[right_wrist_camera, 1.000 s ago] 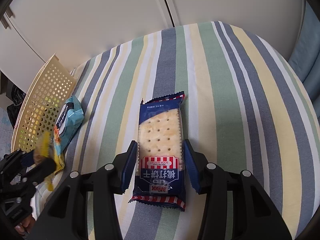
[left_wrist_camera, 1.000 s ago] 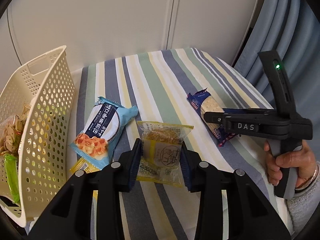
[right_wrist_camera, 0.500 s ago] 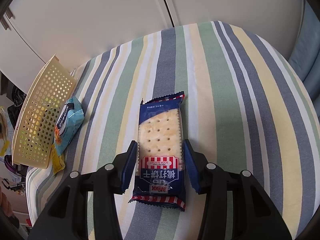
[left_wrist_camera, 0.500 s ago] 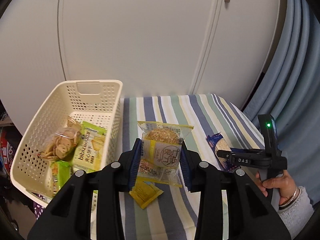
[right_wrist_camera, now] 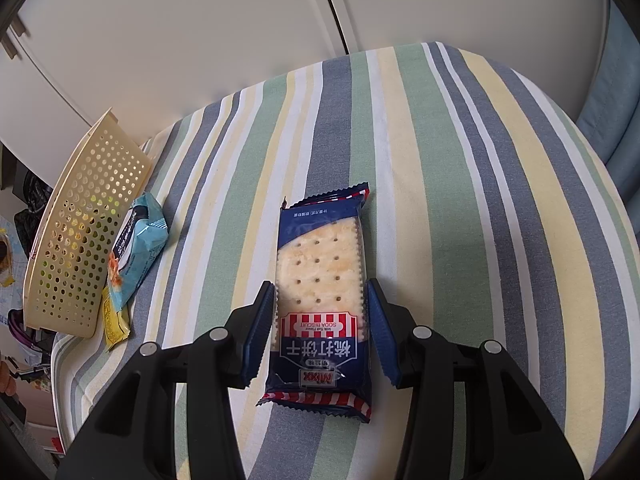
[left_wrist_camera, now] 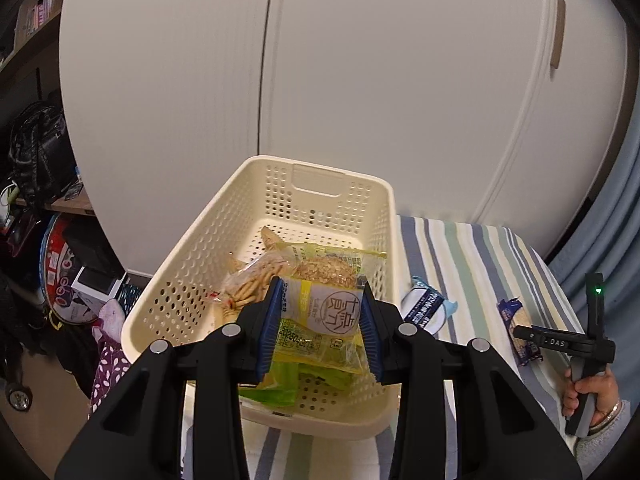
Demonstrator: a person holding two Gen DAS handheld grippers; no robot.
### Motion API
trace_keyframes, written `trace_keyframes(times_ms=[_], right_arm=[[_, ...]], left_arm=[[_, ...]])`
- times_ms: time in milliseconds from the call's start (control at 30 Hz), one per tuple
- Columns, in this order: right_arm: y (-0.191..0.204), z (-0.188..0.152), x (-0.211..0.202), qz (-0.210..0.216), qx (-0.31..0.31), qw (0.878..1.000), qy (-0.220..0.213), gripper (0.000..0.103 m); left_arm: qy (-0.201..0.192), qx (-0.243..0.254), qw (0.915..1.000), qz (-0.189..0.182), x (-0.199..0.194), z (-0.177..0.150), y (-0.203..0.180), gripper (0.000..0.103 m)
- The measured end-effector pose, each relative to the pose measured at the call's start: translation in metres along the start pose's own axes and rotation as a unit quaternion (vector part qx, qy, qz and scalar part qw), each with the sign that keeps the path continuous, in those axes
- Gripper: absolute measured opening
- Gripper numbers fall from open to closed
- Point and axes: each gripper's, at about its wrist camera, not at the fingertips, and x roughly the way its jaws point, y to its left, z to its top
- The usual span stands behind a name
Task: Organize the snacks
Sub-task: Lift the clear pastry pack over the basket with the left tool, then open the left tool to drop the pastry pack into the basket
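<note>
**Yellow pack over the basket, soda biscuit between the right pads**

The left gripper (left_wrist_camera: 320,320) is clenching a yellow pack (left_wrist_camera: 320,312) above the cream basket (left_wrist_camera: 256,208), where a clear bag of sticks (left_wrist_camera: 248,284) and green packs (left_wrist_camera: 280,380) are lying. The right gripper (right_wrist_camera: 322,336) is straddling the soda biscuit (right_wrist_camera: 320,280) on the striped cloth (right_wrist_camera: 460,200); whether it is gripping, I cannot tell. A blue pack (right_wrist_camera: 138,248) and a small yellow sachet (right_wrist_camera: 114,320) are lying beside the basket wall.

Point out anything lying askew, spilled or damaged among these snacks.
Nothing looks spilled or torn. One small oddity: the light blue packet leans against the outside of the basket and lies on top of a small yellow packet, partly covering it. The soda biscuit pack lies flat and looks intact.
</note>
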Motion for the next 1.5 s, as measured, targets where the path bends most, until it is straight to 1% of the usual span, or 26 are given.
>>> trace_keyframes(times_ms=[67,100,133,167,200,233,400,467,667,867,967,1067,1267,1333,1400,1500], right_arm=[[0.000,0.000,0.000,0.000,0.000,1.000,0.000,0.047],[0.000,0.000,0.000,0.000,0.000,1.000,0.000,0.047],[0.000,0.000,0.000,0.000,0.000,1.000,0.000,0.047],[0.000,0.000,0.000,0.000,0.000,1.000,0.000,0.047],[0.000,0.000,0.000,0.000,0.000,1.000,0.000,0.047],[0.000,0.000,0.000,0.000,0.000,1.000,0.000,0.047],[0.000,0.000,0.000,0.000,0.000,1.000,0.000,0.047],[0.001,0.000,0.001,-0.001,-0.001,1.000,0.001,0.047],[0.001,0.000,0.001,-0.003,-0.001,1.000,0.000,0.047],[0.000,0.000,0.001,-0.002,0.003,1.000,-0.003,0.045],[-0.001,-0.001,-0.004,0.018,0.004,1.000,-0.015,0.043],[0.004,-0.002,-0.012,0.031,-0.012,0.999,-0.034,0.043],[0.011,-0.002,-0.020,0.030,-0.025,0.998,-0.047,0.043],[0.014,-0.003,-0.025,0.044,-0.014,0.998,-0.048,0.043],[0.024,-0.003,-0.031,0.060,-0.009,0.997,-0.053,0.043],[0.048,0.001,-0.042,0.069,-0.027,0.995,-0.066,0.043]], left_arm=[[0.003,-0.008,0.9999,0.010,0.007,-0.004,0.003,0.038],[0.003,-0.011,0.9998,0.018,0.008,-0.005,0.007,0.040],[0.003,-0.014,0.9995,0.028,0.010,-0.007,0.007,0.056],[0.000,-0.019,0.9989,0.043,0.011,-0.008,0.009,0.085],[-0.009,-0.027,0.9979,0.058,0.009,-0.011,0.011,0.095],[-0.026,-0.034,0.9967,0.070,0.005,-0.013,0.012,0.097],[-0.065,-0.055,0.9919,0.094,-0.004,-0.026,0.010,0.097],[-0.074,-0.060,0.9905,0.099,-0.005,-0.032,0.006,0.097],[-0.086,-0.040,0.9885,0.118,-0.006,-0.043,-0.009,0.097],[-0.105,-0.050,0.9862,0.118,-0.014,-0.046,-0.007,0.097],[-0.107,-0.061,0.9845,0.125,-0.014,-0.049,-0.002,0.097],[-0.109,-0.065,0.9841,0.124,-0.013,-0.053,-0.001,0.097],[-0.116,-0.061,0.9842,0.119,-0.015,-0.055,-0.004,0.097],[-0.117,-0.067,0.9843,0.114,-0.016,-0.056,-0.002,0.097],[-0.117,-0.074,0.9842,0.111,-0.017,-0.056,0.001,0.097],[-0.124,-0.088,0.9817,0.115,-0.023,-0.055,0.008,0.097]])
